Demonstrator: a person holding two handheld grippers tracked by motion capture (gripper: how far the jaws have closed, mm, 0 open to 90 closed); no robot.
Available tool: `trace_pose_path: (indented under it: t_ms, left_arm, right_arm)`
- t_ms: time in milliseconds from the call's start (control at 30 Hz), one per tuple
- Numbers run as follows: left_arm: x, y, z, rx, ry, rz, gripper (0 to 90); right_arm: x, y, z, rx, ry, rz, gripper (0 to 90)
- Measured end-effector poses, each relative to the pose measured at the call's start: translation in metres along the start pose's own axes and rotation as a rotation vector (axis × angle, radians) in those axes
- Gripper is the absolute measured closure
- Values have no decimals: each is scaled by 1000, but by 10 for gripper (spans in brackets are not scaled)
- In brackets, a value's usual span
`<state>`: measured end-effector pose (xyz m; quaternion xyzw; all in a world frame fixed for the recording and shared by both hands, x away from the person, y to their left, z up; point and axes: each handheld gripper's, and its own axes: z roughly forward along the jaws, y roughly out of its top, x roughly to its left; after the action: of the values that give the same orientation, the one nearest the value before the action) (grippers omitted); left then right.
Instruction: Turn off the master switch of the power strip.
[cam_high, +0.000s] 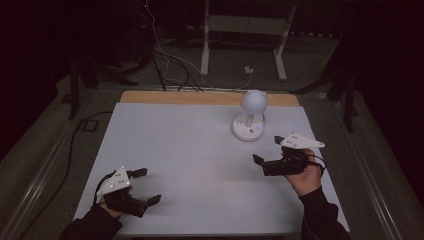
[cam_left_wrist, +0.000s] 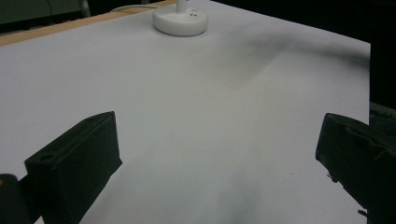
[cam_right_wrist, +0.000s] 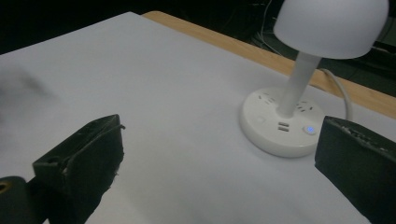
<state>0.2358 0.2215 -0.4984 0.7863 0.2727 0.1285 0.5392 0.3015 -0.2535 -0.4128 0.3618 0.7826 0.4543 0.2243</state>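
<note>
nothing looks begun: your left claw (cam_high: 145, 186) and right claw (cam_high: 267, 150) both hang released and empty over the table (cam_high: 190, 165), the lamp (cam_high: 250, 117) untouched.

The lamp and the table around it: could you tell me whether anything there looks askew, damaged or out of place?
Nothing stands out. The white lamp stands upright on its round base near the table's far edge, a blue light lit on the base. Both claws hover open, apart from it.

White-topped table (cam_high: 190, 150) with a bare wooden strip (cam_high: 200, 97) along its far edge, bearing one white lamp (cam_high: 249, 120) with a round socket base and dome shade near that far edge, right of middle.
</note>
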Motion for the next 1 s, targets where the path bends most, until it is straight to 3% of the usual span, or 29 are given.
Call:
trace_pose_path:
  t_ms: [1000]
  left_arm:
    - [0,0,0,0,-4,4,4]
  right_arm:
    - [-57,7,54,29,-97,80,14]
